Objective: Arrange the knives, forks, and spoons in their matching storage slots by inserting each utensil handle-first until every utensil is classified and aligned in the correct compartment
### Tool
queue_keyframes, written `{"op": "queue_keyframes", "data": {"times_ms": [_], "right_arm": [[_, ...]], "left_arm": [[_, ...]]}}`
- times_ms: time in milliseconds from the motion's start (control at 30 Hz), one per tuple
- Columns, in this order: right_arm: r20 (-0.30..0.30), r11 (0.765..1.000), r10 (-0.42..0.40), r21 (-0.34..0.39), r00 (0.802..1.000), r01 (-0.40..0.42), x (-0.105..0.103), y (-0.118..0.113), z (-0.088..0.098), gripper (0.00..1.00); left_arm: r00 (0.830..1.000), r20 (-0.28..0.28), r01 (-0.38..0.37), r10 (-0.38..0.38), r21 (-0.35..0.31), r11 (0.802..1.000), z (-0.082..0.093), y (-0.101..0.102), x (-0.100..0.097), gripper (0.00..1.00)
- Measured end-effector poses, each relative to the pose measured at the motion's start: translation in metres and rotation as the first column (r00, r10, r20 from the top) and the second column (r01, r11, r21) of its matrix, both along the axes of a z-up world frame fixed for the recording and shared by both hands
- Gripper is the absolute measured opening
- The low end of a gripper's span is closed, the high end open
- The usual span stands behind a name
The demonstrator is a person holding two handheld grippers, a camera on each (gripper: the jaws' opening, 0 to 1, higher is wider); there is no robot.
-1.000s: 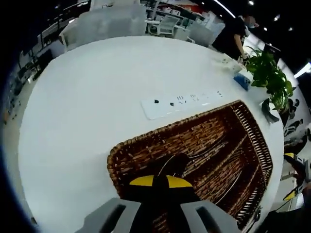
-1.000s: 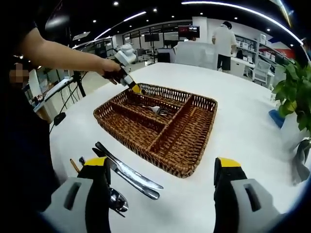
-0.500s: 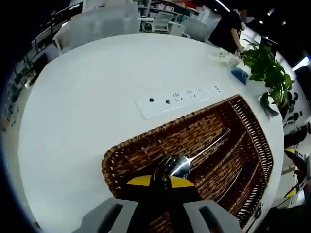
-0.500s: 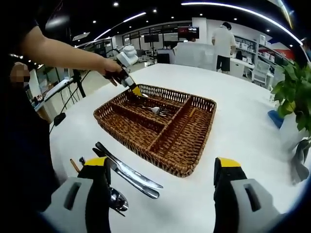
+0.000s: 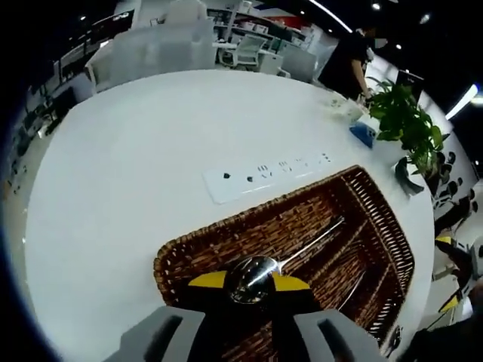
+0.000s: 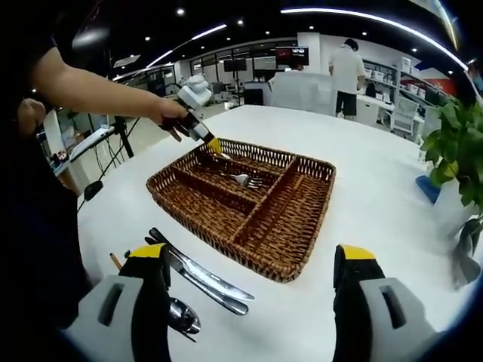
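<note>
A brown wicker basket with long compartments sits mid-table, also seen from above as the basket. A spoon lies in one compartment, handle pointing away, its bowl showing in the gap between my left gripper's yellow tips. The jaws stand slightly apart. A person's hand holds that left gripper over the basket's far left corner. A fork rests in a middle compartment. Two knives and a spoon lie on the table by my right gripper, which is wide open and holds nothing.
A white power strip lies on the table beyond the basket. A potted plant and a blue object stand at the table's edge. A thin brown stick lies left of the knives. A person stands far behind.
The spoon, dark between the left tips a second ago, now lies in the basket. The left gripper has drawn back and up a little, its tips wider apart. The right gripper is unmoved.
</note>
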State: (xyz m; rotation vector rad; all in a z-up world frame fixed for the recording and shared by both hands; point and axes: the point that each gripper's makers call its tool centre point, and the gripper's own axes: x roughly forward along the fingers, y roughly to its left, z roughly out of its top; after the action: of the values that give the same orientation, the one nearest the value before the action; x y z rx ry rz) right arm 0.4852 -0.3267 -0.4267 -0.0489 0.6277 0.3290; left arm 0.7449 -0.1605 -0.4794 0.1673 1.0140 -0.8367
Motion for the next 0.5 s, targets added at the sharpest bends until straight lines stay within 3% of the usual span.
{"op": "queue_keyframes", "data": {"times_ms": [100, 233, 367, 500], "right_arm": [[0.002, 1.0, 0.003, -0.003, 1.0, -0.003, -0.001, 0.001, 0.001, 0.92], [0.008, 1.0, 0.0, -0.002, 1.0, 0.0, -0.004, 0.003, 0.004, 0.92], [0.016, 1.0, 0.013, -0.01, 1.0, -0.013, -0.009, 0.007, 0.006, 0.92], [0.025, 1.0, 0.026, -0.016, 0.999, -0.026, -0.012, 0.011, 0.009, 0.92]], "left_arm": [[1.0, 0.014, -0.007, 0.008, -0.046, 0.999, 0.008, -0.004, 0.0, 0.4], [0.996, 0.084, -0.015, 0.023, -0.096, 0.995, 0.025, -0.004, -0.001, 0.47], [0.986, 0.168, 0.017, 0.005, -0.125, 0.992, 0.044, -0.005, -0.014, 0.57], [0.977, 0.213, 0.02, 0.014, -0.16, 0.987, 0.06, -0.001, -0.035, 0.65]]}}
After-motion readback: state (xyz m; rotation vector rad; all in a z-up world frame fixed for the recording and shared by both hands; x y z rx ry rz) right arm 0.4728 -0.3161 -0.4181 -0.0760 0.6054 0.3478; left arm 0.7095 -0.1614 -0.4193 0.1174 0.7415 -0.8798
